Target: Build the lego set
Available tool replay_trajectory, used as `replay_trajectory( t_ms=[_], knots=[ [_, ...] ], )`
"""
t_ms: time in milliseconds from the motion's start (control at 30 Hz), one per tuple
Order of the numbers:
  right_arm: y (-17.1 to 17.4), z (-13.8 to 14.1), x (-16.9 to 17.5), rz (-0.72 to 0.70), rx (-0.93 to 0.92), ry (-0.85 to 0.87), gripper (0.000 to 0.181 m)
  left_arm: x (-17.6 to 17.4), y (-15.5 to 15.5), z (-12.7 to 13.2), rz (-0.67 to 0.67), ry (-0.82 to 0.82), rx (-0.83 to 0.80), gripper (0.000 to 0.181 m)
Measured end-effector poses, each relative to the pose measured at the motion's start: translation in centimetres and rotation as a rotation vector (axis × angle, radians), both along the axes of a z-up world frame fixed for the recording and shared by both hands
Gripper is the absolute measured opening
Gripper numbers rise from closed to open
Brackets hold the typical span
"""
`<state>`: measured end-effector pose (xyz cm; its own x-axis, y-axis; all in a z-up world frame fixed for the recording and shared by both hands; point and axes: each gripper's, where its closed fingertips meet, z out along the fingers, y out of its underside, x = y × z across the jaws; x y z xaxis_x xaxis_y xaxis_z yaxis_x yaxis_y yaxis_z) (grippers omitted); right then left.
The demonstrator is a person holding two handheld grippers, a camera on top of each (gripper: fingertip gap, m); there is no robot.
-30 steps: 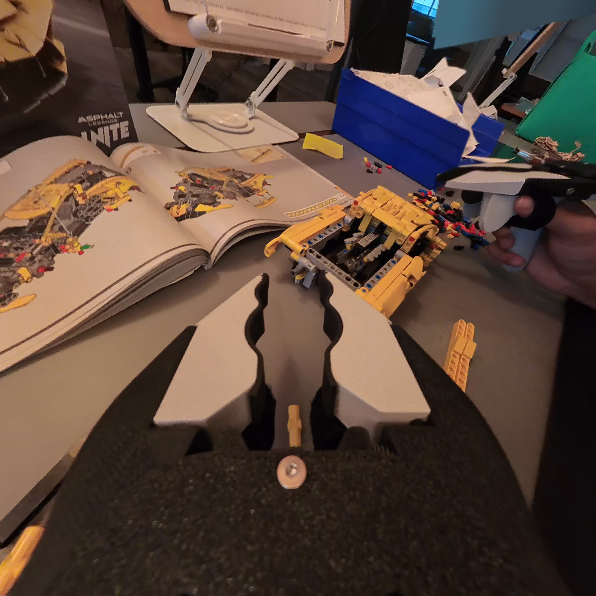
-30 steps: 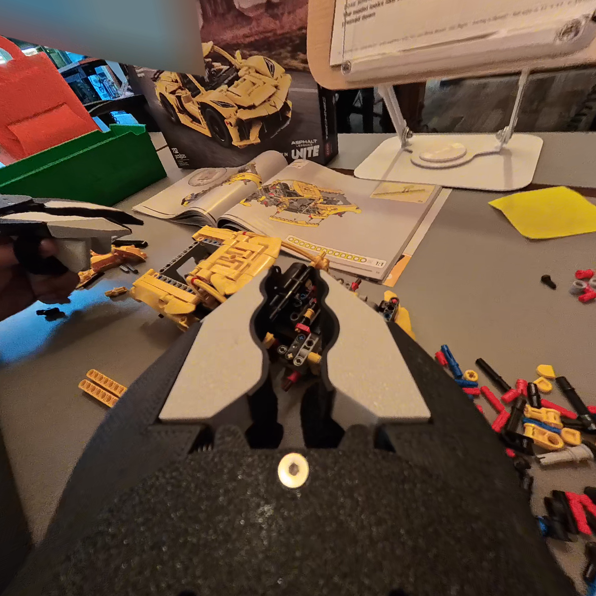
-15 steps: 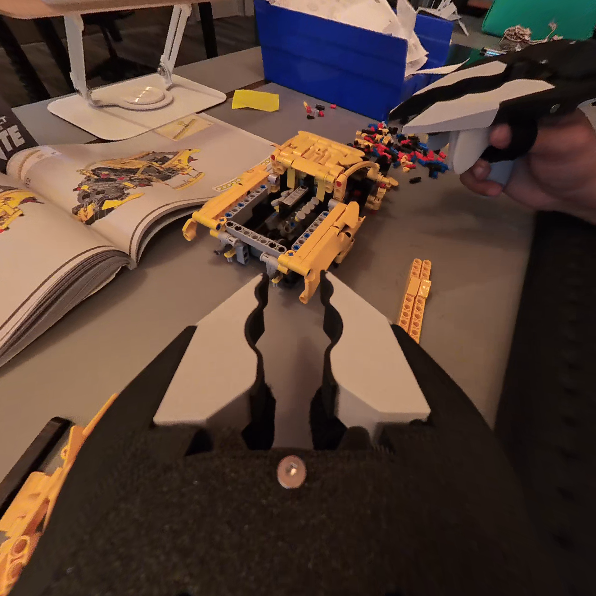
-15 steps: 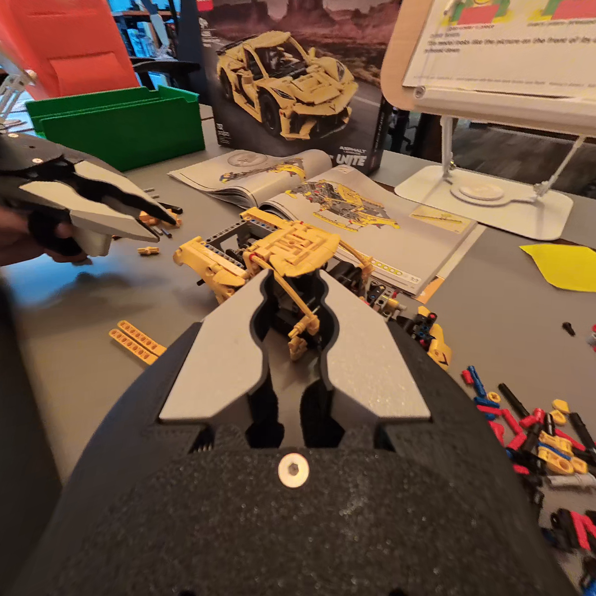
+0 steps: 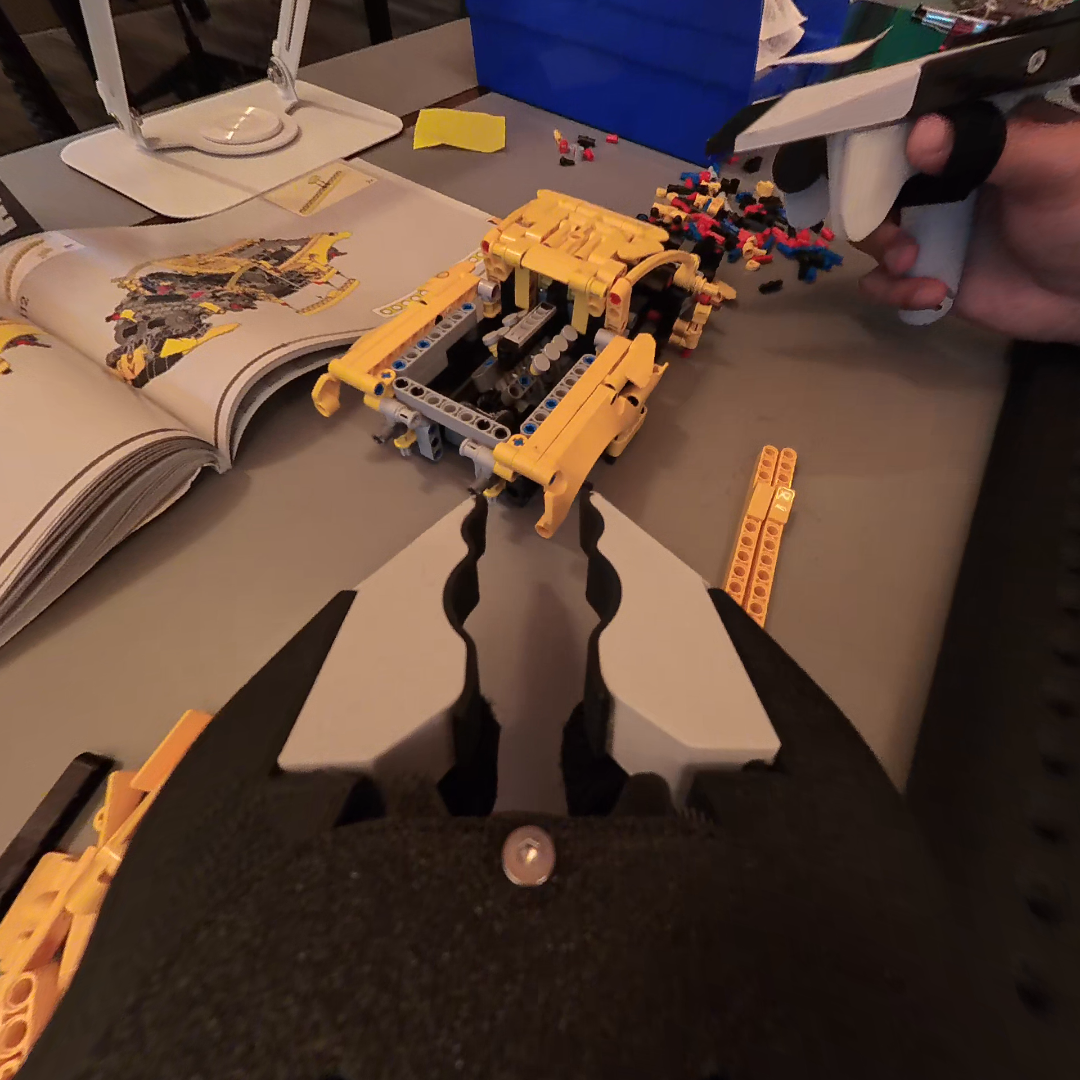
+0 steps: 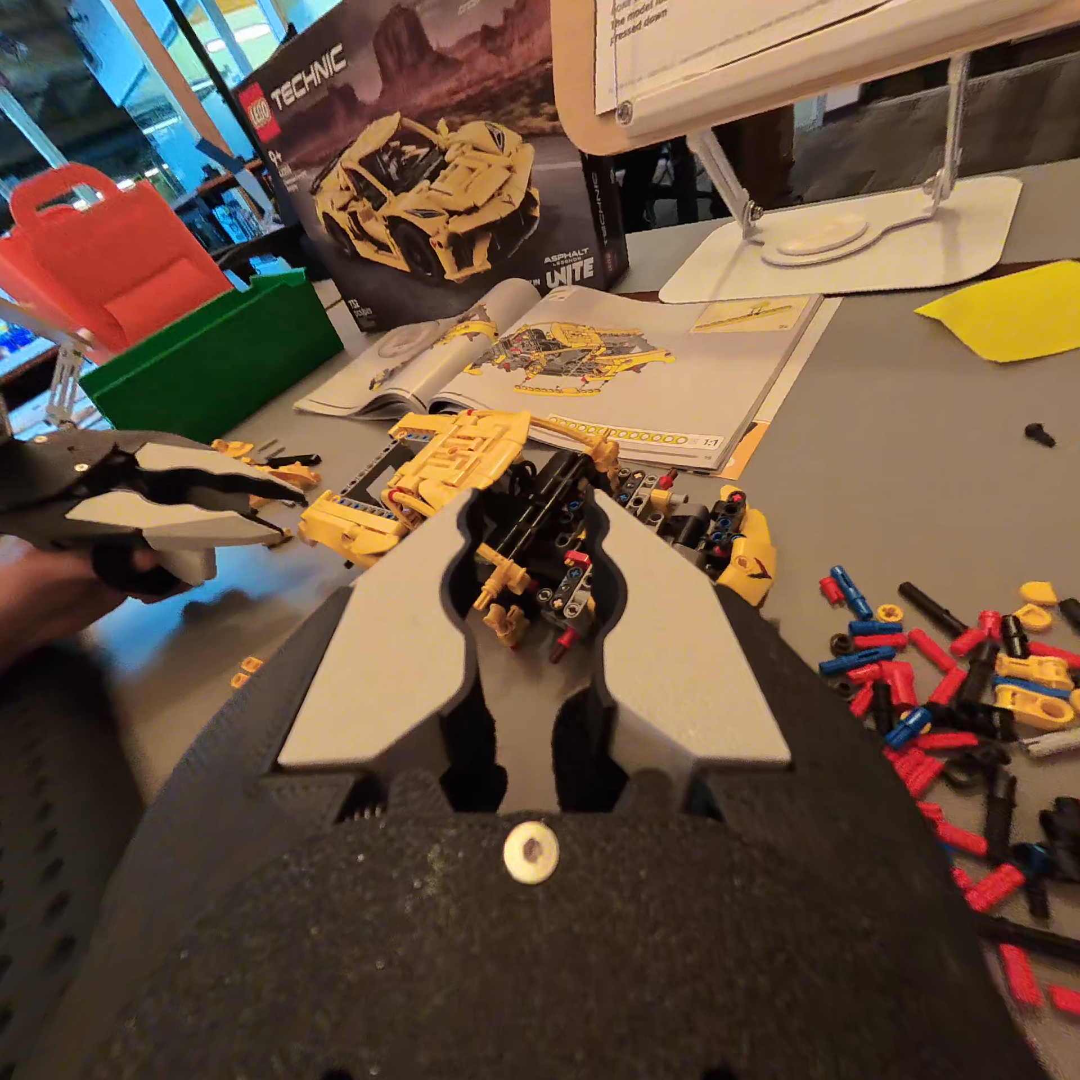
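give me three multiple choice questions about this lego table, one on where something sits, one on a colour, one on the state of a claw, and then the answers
1. Where does the pair of orange beams lie in the left wrist view?
A. on the open booklet
B. on the table right of the yellow car model
C. inside the blue bin

2. What colour is the bin beside the set's box in the right wrist view?
A. green
B. white
C. purple

3. What state is the left claw in?
A. shut on a red pin
B. shut on the booklet
C. open, holding nothing

Answers:
1 B, the beams rest flat on the grey table, apart from the model's right side.
2 A, its walls are plain green.
3 C, bare table shows through the gap between its fingers.
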<state>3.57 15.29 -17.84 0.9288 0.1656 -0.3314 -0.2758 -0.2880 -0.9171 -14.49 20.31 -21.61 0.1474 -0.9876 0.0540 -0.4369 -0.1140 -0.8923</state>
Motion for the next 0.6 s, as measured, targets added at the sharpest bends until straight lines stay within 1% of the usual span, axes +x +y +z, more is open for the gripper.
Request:
replay_trajectory(
  t_ms=[133, 300, 367, 467, 567, 600],
  knots=[
    [0.1, 0.0, -0.2, 0.014, -0.004, 0.047, 0.032, 0.0, 0.0, 0.5, 0.001, -0.023, -0.001, 0.031],
    [0.2, -0.7, -1.0, 0.048, -0.037, 0.027, 0.032, 0.2, -0.7, 1.5, -0.024, -0.070, -0.051, 0.031],
    [0.2, -0.8, -1.1, 0.044, -0.039, -0.017, 0.032, 0.4, -2.4, 1.4, -0.101, -0.058, -0.087, 0.031],
    [0.1, -0.8, -1.2, 0.041, -0.033, -0.062, 0.031, 0.8, -5.8, -0.4, -0.248, 0.055, -0.140, 0.031],
    [-0.3, -0.5, -2.0, 0.077, -0.039, -0.043, 0.025, 1.3, -7.8, -1.5, -0.304, 0.136, -0.094, 0.031],
    [-0.9, -0.3, -2.9, 0.124, -0.052, -0.013, 0.022, 1.4, -8.4, -1.8, -0.321, 0.165, -0.074, 0.031]
  ],
)
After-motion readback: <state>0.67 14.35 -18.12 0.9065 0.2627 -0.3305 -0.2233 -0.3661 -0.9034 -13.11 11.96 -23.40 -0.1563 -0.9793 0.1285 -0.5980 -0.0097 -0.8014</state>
